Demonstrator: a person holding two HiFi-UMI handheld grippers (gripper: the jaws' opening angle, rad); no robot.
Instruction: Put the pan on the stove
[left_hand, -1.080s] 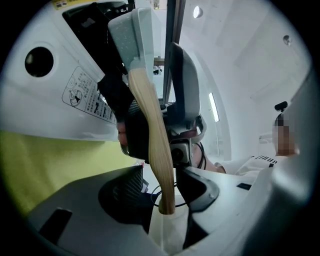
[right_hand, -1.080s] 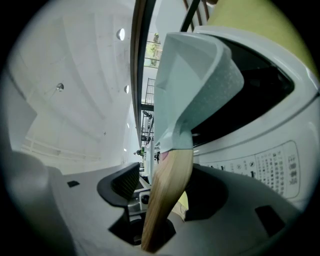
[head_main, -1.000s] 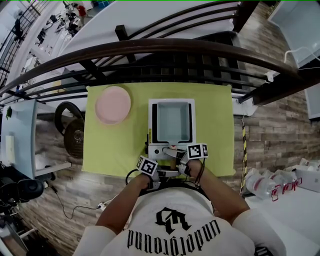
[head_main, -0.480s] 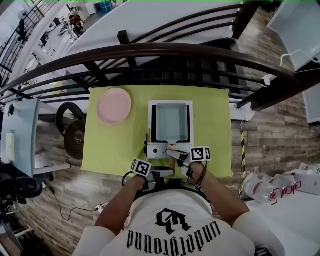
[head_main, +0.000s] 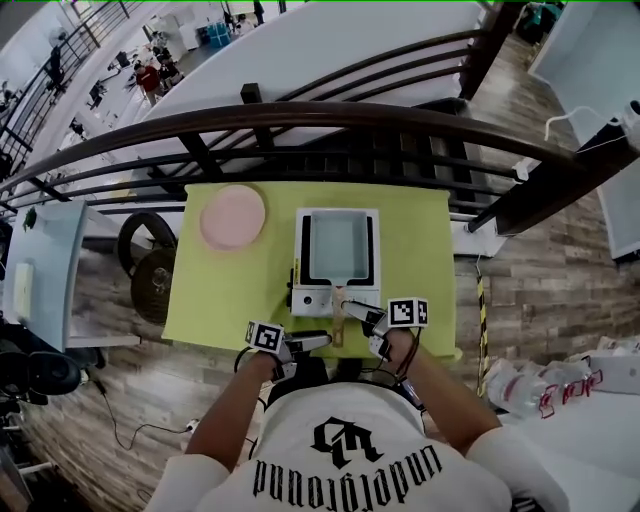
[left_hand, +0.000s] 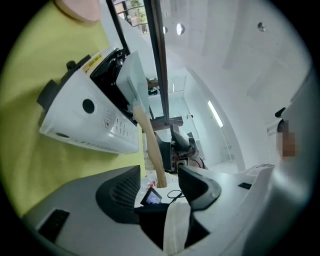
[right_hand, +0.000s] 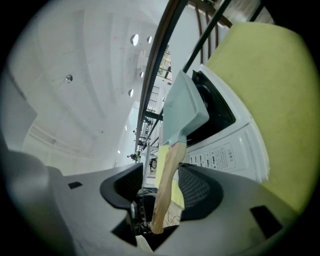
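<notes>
A square pale-blue pan (head_main: 338, 245) sits on the white stove (head_main: 302, 300), its wooden handle (head_main: 339, 318) pointing toward me. In the right gripper view the pan (right_hand: 182, 110) is ahead and the handle (right_hand: 170, 160) runs between the jaws of my right gripper (right_hand: 159, 172). Those jaws have just been closing; one pad is at the wood and a gap shows on the other side. My right gripper (head_main: 352, 312) is at the handle's end. My left gripper (head_main: 318, 341) is open and empty after widening a little, with the handle (left_hand: 150, 145) beyond its tips (left_hand: 161, 175).
The stove stands on a yellow-green table (head_main: 230, 290) with a pink plate (head_main: 233, 217) at the back left. A dark curved railing (head_main: 300, 120) runs behind the table. Round weight plates (head_main: 150, 270) lie on the floor at the left.
Both grippers have drawn back toward the table's near edge, the left one also sliding left. The pan has stayed on the stove.
</notes>
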